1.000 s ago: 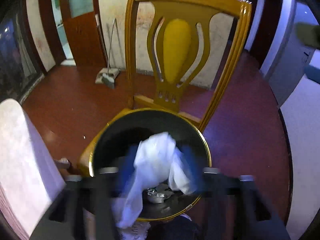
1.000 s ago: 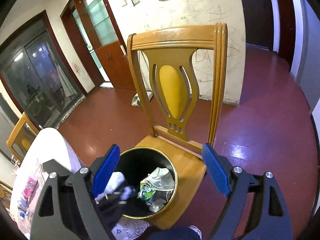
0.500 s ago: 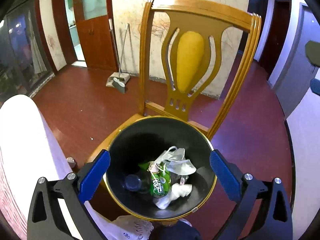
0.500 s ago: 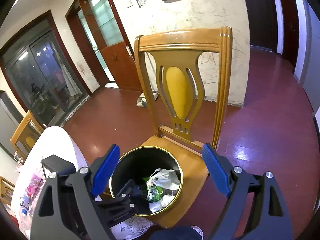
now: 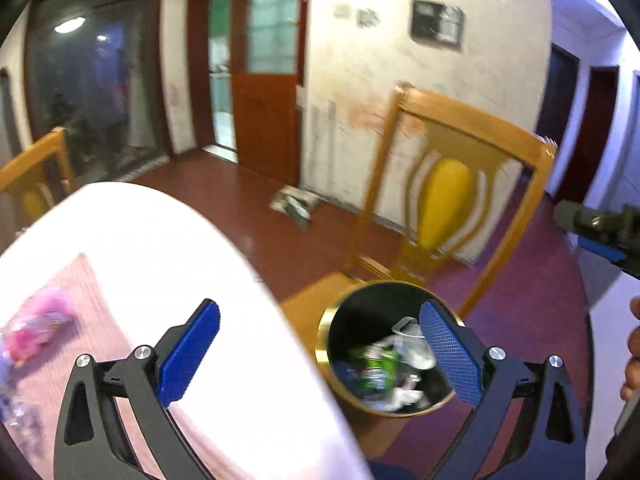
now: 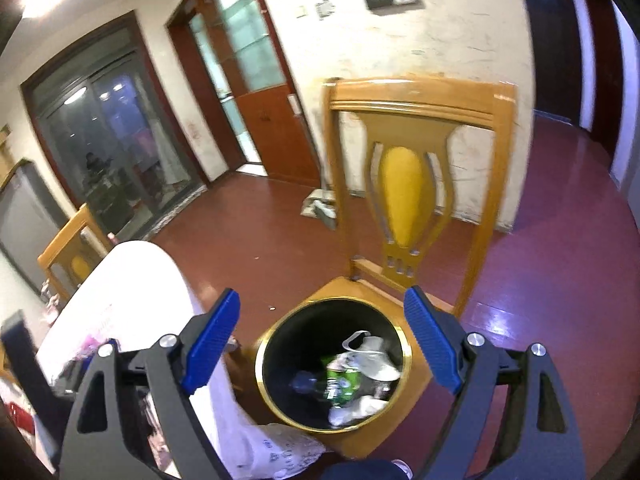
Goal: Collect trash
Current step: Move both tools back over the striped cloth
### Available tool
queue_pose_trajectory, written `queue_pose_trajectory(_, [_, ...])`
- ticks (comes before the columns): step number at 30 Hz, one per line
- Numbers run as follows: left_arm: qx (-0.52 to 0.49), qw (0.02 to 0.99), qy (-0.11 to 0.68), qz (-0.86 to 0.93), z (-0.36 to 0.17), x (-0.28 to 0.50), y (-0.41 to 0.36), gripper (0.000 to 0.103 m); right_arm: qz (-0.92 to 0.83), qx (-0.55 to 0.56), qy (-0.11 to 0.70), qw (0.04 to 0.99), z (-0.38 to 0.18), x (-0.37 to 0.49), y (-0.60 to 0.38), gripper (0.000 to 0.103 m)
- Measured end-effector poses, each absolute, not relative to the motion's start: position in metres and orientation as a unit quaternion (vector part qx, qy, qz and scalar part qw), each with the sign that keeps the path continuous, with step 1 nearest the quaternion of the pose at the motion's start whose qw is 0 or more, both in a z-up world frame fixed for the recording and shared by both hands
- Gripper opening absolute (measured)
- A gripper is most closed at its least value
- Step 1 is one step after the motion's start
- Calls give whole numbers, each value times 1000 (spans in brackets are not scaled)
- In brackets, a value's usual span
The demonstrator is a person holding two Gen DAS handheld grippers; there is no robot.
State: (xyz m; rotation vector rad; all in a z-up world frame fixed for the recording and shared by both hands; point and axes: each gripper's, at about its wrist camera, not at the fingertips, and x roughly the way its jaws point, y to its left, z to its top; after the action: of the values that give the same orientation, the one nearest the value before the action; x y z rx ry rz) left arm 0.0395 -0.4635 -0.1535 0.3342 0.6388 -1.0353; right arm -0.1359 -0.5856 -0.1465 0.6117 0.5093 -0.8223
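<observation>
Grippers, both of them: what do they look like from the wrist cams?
The left gripper and right gripper are alike: black angular finger frames with triangular cut-outs, silver round bolt heads at the joints, and blue pads with a fine dotted grip texture. No cables or markings show. A bare hand appears at the left view's edge.

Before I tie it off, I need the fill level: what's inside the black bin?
The black bin holds a green wrapper and white crumpled plastic; whatever lies beneath is hidden.
</observation>
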Motion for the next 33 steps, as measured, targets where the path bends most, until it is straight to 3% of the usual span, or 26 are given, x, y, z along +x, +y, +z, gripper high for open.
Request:
queue_pose_trajectory(11, [106,902,281,-309,-105,98,-267,97,-132,187,212,950,-109,-14,-460,84])
queue_pose_trajectory(20, [79,941,276,-178,-86,117,-130,97,72,64,225,970,-91,67,-336,84])
queue_pose_trajectory(25, [64,949,266,-155,-69,115,-97,97,171,-63,284,941,-118,134,-267,84])
queue_pose_trajectory(33, [49,955,263,-130,-61,107,-63,97,244,-103,360,895,-173,188,-221,84])
